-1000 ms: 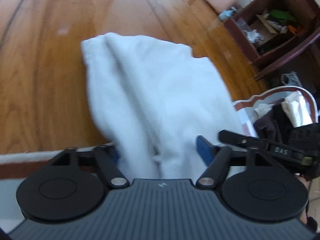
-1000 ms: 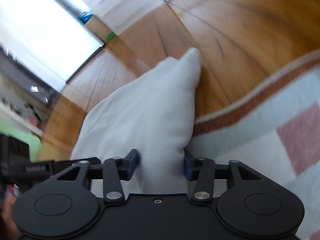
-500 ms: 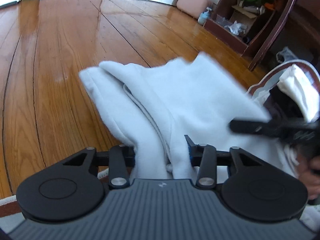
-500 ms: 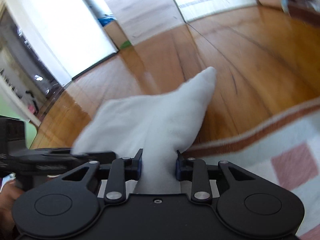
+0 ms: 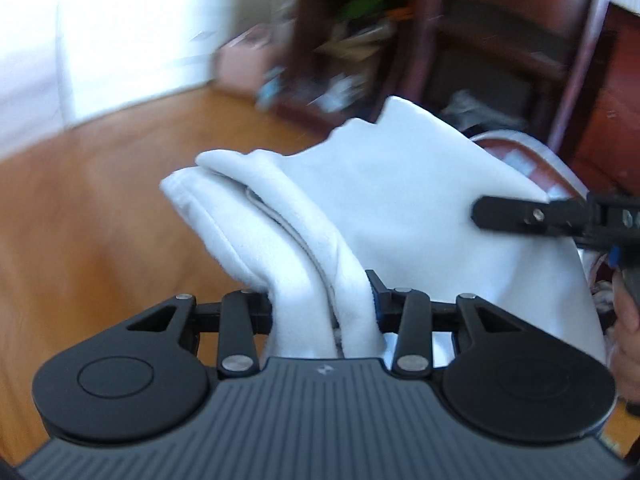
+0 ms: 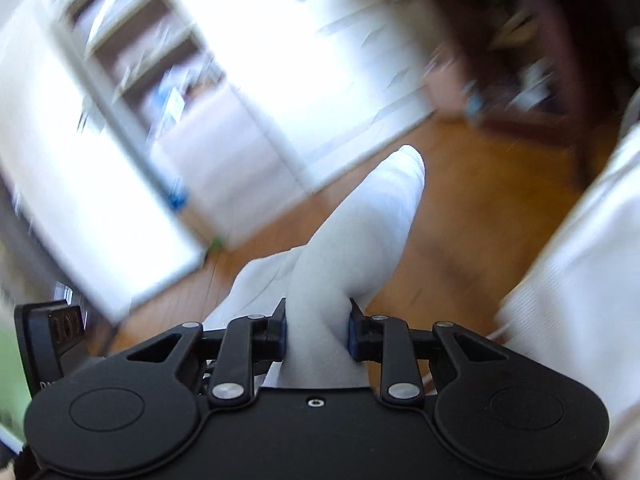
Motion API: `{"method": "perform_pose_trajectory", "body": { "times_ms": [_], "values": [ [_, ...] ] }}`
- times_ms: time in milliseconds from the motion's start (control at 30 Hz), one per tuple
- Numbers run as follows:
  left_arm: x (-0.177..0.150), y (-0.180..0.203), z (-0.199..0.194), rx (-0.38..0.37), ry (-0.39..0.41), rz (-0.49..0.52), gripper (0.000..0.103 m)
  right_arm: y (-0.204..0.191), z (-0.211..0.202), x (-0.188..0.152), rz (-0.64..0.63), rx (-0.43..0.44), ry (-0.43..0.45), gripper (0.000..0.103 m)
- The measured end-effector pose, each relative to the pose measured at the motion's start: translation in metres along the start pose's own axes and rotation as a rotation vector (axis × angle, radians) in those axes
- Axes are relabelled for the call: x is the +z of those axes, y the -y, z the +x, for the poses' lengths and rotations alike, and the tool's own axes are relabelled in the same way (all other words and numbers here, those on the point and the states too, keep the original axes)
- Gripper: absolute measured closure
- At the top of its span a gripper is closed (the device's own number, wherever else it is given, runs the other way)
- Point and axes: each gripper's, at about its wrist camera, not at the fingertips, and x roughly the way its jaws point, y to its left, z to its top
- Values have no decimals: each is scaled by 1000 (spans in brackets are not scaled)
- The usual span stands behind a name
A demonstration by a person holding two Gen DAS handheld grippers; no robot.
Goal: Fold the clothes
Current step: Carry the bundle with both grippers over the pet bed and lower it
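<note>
Wood floor fills both views, blurred. Left cam only: dark shelf unit w/ clutter, plus the right tool reaching in from the side, a hand behind it. Right cam only: bright white doors, pale ribbed fabric at frame edge. White garment hangs in the air btwn my tools, off the floor. Left tool is clamped on a bunched fold; right tool is pinched on another bunch, jaws closing.
</note>
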Motion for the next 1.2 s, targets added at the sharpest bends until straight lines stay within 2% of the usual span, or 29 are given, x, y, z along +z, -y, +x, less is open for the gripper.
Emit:
{"method": "perform_pose_trajectory", "body": {
  "times_ms": [133, 300, 400, 467, 567, 633, 700, 800, 933, 1000, 1033, 1067, 1133, 1167, 1200],
  "values": [
    [73, 79, 38, -73, -3, 205, 65, 38, -75, 29, 32, -128, 243, 73],
    [124, 167, 113, -143, -79, 380, 65, 105, -118, 41, 266, -340, 398, 72],
    [135, 195, 172, -145, -161, 391, 66, 149, -109, 28, 430, -437, 432, 72],
    [128, 207, 209, -126, -214, 405, 67, 169, -98, 20, 466, -528, 415, 72],
    [112, 215, 246, -90, -270, 435, 68, 195, -85, 7, 499, -571, 387, 72],
    [111, 216, 263, -93, -296, 410, 68, 205, -81, 5, 528, -545, 385, 70],
    [112, 209, 271, -102, -302, 388, 68, 211, -82, 7, 578, -502, 359, 60],
    [114, 203, 272, -118, -312, 357, 64, 229, -82, 1, 715, -389, 280, 45],
    [119, 202, 277, -140, -344, 330, 64, 239, -86, -8, 830, -243, 246, 43],
    [121, 209, 278, -146, -351, 365, 78, 233, -81, -17, 850, -199, 293, 47],
    [122, 214, 278, -138, -350, 387, 79, 229, -76, -21, 858, -173, 314, 61],
    [124, 218, 276, -132, -346, 402, 81, 227, -73, -26, 884, -124, 336, 68],
    [128, 224, 272, -137, -316, 416, 82, 236, -69, -36, 1003, 63, 401, 70],
    [130, 227, 270, -142, -299, 422, 82, 242, -68, -39, 1048, 128, 419, 71],
    [129, 230, 270, -129, -294, 439, 82, 242, -67, -36, 1032, 95, 391, 71]
  ]
}}
